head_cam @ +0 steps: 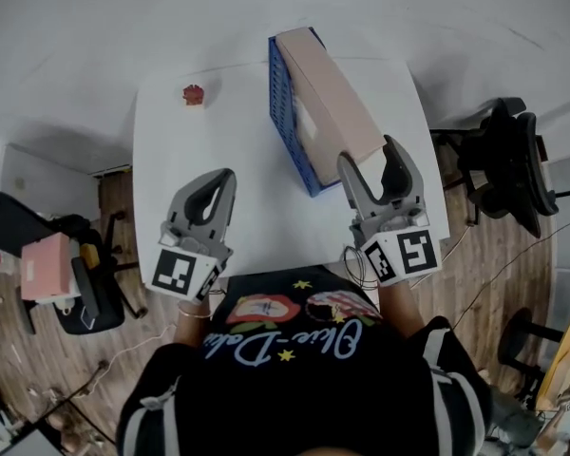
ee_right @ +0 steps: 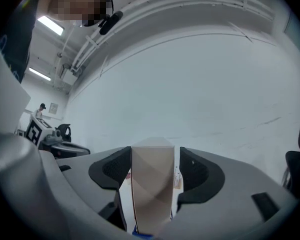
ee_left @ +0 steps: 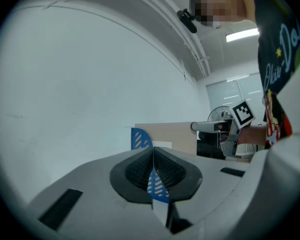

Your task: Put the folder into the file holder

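Note:
A beige folder [head_cam: 328, 93] stands on edge inside the blue slotted file holder [head_cam: 283, 103] on the white table [head_cam: 218, 150]. My right gripper [head_cam: 372, 167] is open, its jaws on either side of the folder's near end. In the right gripper view the folder [ee_right: 151, 184] rises between the pads, with a gap on its right side. My left gripper [head_cam: 214, 190] hovers over the table's near left, shut on nothing, its pads pressed together. The left gripper view shows the file holder [ee_left: 139, 138] and folder [ee_left: 172, 134] beyond the shut jaws, and the right gripper [ee_left: 210, 126] past them.
A small red object [head_cam: 193, 94] lies at the table's far left. A black office chair [head_cam: 508, 160] stands right of the table. Another chair with a pink box [head_cam: 46, 264] is at the left, on the wooden floor. The wall is behind the table.

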A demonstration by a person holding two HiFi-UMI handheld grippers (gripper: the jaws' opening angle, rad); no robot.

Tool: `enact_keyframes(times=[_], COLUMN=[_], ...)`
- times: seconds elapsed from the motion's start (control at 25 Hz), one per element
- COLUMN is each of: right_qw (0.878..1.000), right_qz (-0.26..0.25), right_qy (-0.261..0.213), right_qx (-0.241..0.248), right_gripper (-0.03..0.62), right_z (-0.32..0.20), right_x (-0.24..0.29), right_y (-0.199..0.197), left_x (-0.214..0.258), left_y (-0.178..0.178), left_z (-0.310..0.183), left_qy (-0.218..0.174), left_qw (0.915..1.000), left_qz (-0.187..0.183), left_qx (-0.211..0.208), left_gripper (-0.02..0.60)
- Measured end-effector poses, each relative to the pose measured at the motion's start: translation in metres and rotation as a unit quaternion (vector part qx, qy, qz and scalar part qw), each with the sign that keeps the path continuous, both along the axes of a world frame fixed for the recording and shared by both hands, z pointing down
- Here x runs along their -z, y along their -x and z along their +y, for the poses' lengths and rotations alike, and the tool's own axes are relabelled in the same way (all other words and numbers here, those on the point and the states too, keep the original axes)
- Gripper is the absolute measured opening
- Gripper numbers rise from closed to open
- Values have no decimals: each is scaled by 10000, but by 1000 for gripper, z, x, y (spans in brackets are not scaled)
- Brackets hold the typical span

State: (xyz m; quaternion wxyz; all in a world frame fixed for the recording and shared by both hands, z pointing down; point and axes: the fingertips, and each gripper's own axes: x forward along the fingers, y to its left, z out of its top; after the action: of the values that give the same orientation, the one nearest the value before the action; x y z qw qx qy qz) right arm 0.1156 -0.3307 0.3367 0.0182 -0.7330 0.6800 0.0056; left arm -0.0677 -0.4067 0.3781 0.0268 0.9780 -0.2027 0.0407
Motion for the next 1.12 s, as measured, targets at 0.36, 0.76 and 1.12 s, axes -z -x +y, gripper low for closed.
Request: enact_keyframes(times=[0.36, 0.76, 1.12], right_qw=[9973, 9938, 9945], right_qz=[-48, -42, -112], right_qy=[-502, 417, 394], right_qx=[-529, -1030, -962], right_gripper=[87, 0, -2], right_z=[53, 74, 79], right_x=[20, -31, -29], right_y=[-26, -45, -42], left_x=[2, 0, 3], left_y=[-40, -53, -54], left_z=[19, 36, 42], left_qy=[-87, -128, -192], left_qw=[9980, 9959, 9954], left_qz=[0, -31, -31], left_qx=[-632, -891, -940], left_gripper=[5, 5, 5])
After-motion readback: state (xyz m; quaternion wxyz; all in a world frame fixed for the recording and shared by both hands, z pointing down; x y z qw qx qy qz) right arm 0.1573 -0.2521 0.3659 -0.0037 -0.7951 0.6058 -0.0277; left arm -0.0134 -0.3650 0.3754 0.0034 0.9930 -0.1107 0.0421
